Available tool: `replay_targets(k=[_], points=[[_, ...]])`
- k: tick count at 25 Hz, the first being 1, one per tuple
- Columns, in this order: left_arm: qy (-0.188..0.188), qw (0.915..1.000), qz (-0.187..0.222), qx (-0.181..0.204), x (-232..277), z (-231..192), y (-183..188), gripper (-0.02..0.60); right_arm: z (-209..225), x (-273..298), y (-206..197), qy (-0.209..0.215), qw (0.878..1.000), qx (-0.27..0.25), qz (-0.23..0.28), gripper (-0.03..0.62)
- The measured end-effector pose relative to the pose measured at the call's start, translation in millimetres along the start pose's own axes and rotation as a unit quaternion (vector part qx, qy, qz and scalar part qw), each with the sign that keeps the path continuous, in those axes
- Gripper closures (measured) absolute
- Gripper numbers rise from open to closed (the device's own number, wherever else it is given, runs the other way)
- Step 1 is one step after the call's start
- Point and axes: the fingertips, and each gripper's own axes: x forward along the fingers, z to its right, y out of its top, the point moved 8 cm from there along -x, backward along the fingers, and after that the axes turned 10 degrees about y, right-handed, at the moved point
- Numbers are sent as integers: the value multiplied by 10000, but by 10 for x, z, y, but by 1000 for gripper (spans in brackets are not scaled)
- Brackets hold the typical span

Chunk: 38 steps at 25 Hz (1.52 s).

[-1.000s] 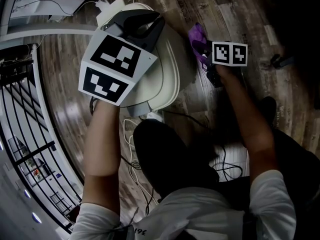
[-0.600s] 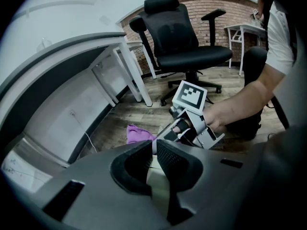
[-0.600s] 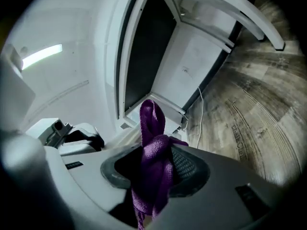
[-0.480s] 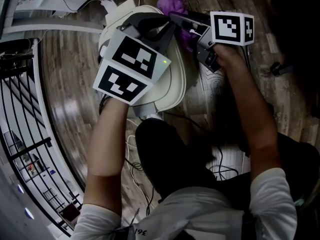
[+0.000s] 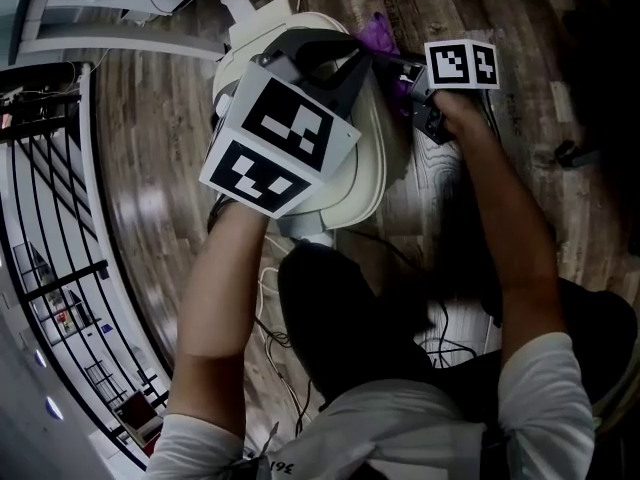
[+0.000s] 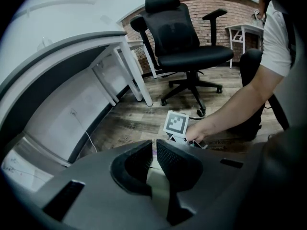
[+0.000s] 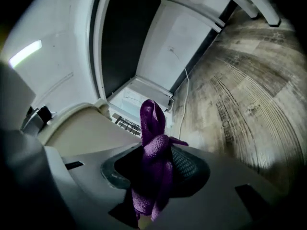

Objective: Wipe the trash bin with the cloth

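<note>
Left gripper (image 6: 154, 146) fingers (image 6: 178, 160) nearly together, pinching trash bin (image 5: 370, 158) rim; right gripper (image 7: 154, 151) fingers (image 7: 188, 165) clamping purple cloth (image 7: 152, 121).

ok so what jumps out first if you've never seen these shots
The bright purple cloth, bunched in the jaws of the right gripper at the upper right edge of the white trash bin. Next, the big black-and-white marker cube on the left gripper, filling the middle of the head view over the bin, with its jaws closed on the bin's pale rim.
</note>
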Motion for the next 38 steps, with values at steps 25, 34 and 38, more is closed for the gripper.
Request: replay_targets(k=[25, 34, 38], points=[[79, 10000, -10, -29, 15, 4, -2, 557, 1001, -244, -881, -2047, 9678, -195, -1455, 445], [-79, 9999, 27, 99, 12, 19, -9, 557, 346, -912, -1428, -2395, 9682, 680, 238, 445], [-157, 9998, 31, 135, 20, 35, -21, 557, 238, -1048, -2209, -2885, 9456, 1491, 170, 446]])
